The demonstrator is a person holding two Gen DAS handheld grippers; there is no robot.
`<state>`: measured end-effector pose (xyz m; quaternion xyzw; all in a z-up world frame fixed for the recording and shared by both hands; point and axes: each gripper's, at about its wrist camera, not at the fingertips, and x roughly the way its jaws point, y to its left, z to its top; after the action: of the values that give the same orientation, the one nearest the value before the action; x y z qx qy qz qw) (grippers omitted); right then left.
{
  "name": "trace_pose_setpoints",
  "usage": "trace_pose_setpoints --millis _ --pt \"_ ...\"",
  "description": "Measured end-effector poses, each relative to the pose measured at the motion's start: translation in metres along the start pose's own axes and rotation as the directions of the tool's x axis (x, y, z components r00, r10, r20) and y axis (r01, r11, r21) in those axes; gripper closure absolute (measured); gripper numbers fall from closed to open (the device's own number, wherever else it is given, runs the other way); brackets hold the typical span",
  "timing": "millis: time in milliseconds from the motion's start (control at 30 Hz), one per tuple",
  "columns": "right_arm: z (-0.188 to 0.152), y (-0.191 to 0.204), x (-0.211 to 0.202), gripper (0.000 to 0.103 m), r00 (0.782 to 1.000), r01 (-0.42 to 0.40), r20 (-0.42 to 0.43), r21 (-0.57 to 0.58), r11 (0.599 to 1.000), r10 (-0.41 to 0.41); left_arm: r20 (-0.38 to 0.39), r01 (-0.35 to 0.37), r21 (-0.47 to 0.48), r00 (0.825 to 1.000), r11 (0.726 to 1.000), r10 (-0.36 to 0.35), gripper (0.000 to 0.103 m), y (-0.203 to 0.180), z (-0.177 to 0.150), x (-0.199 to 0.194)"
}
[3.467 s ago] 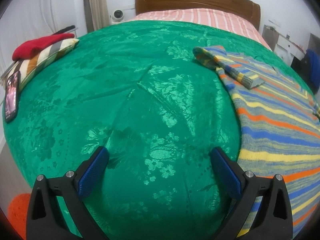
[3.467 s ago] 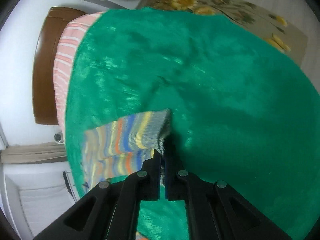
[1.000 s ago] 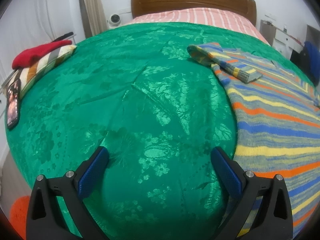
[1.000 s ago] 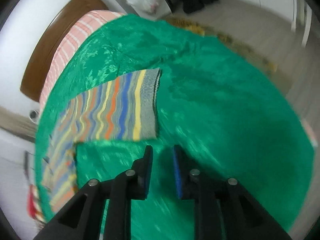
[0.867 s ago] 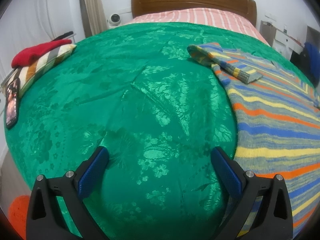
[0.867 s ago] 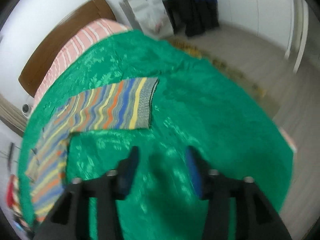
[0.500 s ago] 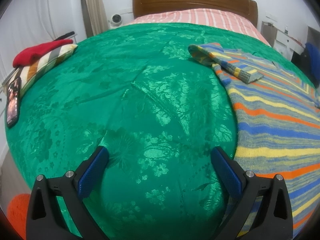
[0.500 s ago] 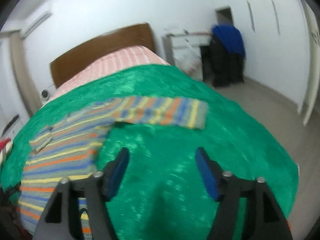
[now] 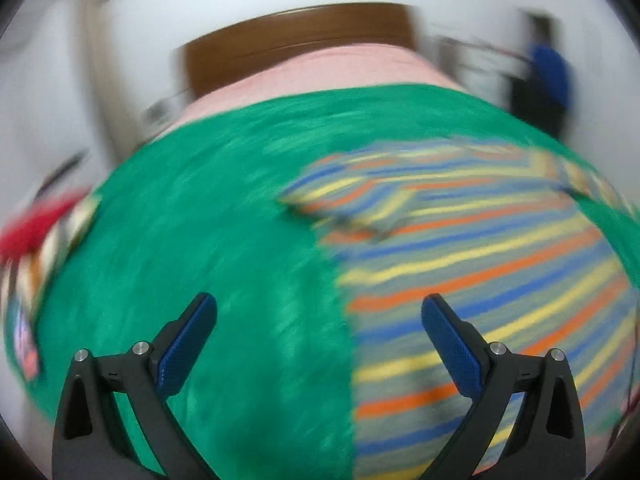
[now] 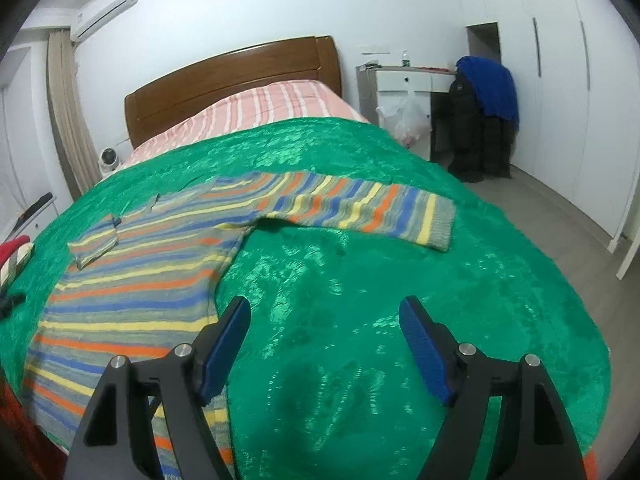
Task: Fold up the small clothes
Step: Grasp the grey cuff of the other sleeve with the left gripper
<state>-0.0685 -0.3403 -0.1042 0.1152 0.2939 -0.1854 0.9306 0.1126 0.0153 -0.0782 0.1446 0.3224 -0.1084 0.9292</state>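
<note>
Bed, wooden headboard (image 10: 232, 80), pink striped sheet (image 10: 272, 108) at the head end. Green patterned bedspread (image 10: 400, 300), glossy, covering most of the mattress. Striped knit sweater (image 10: 132, 280), grey with blue, orange and yellow bands, laid flat on the bedspread toward the left in the right wrist view; one sleeve (image 10: 352, 208) stretched out to the right, its grey cuff toward the bed's right edge; the other sleeve (image 10: 96, 246) folded in over the body near the shoulder. In the left wrist view, heavily blurred, the same sweater (image 9: 480, 272) fills the right half. White desk (image 10: 404, 92) beside the bed, with dark coat and blue garment (image 10: 490, 88) draped next to it and a plastic bag (image 10: 408, 120) hanging. Red item on striped cloth (image 10: 14, 256) at the left bed edge. Left gripper (image 9: 319, 312): blue-padded fingers wide apart, empty, above the sweater's side edge. Right gripper (image 10: 325, 314): fingers wide apart, empty, above bare bedspread just right of the sweater's body.
</note>
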Motion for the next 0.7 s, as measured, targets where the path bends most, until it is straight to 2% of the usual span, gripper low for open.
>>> trace_pose_setpoints --millis 67,133,167,233,267,333,367,400,433,500,533,567,600,633,667,700 --pt "-0.001 0.002 0.004 0.027 1.000 -0.019 -0.011 -0.007 1.000 0.019 -0.017 0.032 0.189 0.999 0.982 -0.029 0.001 -0.027 0.020 0.014" --pt "-0.002 0.002 0.009 0.027 0.999 -0.044 -0.028 -0.004 0.999 0.044 -0.033 0.025 0.363 0.999 0.931 -0.014 0.001 -0.052 0.033 0.041" --pt "-0.002 0.002 0.009 0.027 0.998 -0.050 -0.033 0.000 0.999 0.050 -0.042 0.012 0.416 0.999 0.909 0.006 0.002 -0.058 0.036 0.056" --pt "-0.004 0.001 0.009 0.027 0.997 -0.065 -0.042 0.012 0.998 0.065 -0.084 0.002 0.471 0.996 0.882 0.043 0.008 -0.063 0.044 0.092" --pt "-0.004 0.000 0.008 0.027 0.997 -0.067 -0.040 0.018 0.998 0.068 -0.125 0.012 0.473 0.991 0.881 0.053 0.012 -0.060 0.047 0.111" --pt "-0.004 -0.002 0.006 0.027 0.997 -0.067 -0.033 0.026 0.997 0.067 -0.183 0.021 0.439 0.981 0.898 0.066 0.025 -0.048 0.053 0.144" --pt "-0.004 -0.003 0.005 0.026 0.997 -0.067 -0.032 0.030 0.997 0.068 -0.206 0.045 0.393 0.978 0.918 0.040 0.054 -0.039 0.055 0.153" --pt "-0.004 -0.004 0.005 0.026 0.997 -0.066 -0.032 0.035 0.997 0.067 -0.250 0.089 0.313 0.968 0.946 -0.008 0.098 -0.028 0.059 0.161" --pt "-0.004 -0.005 0.006 0.026 0.997 -0.066 -0.035 0.042 0.997 0.068 -0.279 0.102 0.222 0.960 0.970 -0.037 0.097 -0.015 0.065 0.164" --pt "-0.004 -0.007 0.009 0.026 0.997 -0.068 -0.044 0.052 0.996 0.070 -0.213 0.107 0.071 0.973 0.992 -0.089 0.098 0.009 0.078 0.150" --pt "-0.004 -0.008 0.011 0.026 0.996 -0.071 -0.050 0.060 0.996 0.074 -0.179 0.097 -0.016 0.979 0.995 -0.098 0.098 0.029 0.083 0.142" --pt "-0.004 -0.009 0.012 0.026 0.996 -0.074 -0.053 0.064 0.995 0.077 -0.147 0.092 -0.136 0.983 0.986 -0.112 0.098 0.057 0.087 0.133" --pt "-0.004 -0.010 0.013 0.026 0.995 -0.077 -0.056 0.068 0.995 0.080 -0.115 0.083 -0.272 0.986 0.959 -0.118 0.098 0.091 0.088 0.124" --pt "-0.004 -0.010 0.013 0.026 0.995 -0.079 -0.058 0.068 0.995 0.083 -0.087 0.066 -0.409 0.990 0.910 -0.111 0.098 0.128 0.085 0.117" --pt "-0.004 -0.010 0.014 0.026 0.995 -0.081 -0.059 0.067 0.995 0.085 -0.075 0.050 -0.506 0.992 0.861 -0.102 0.098 0.155 0.079 0.113" --pt "-0.004 -0.009 0.015 0.026 0.994 -0.084 -0.061 0.065 0.994 0.088 -0.076 0.030 -0.608 0.992 0.793 -0.096 0.098 0.187 0.068 0.113"
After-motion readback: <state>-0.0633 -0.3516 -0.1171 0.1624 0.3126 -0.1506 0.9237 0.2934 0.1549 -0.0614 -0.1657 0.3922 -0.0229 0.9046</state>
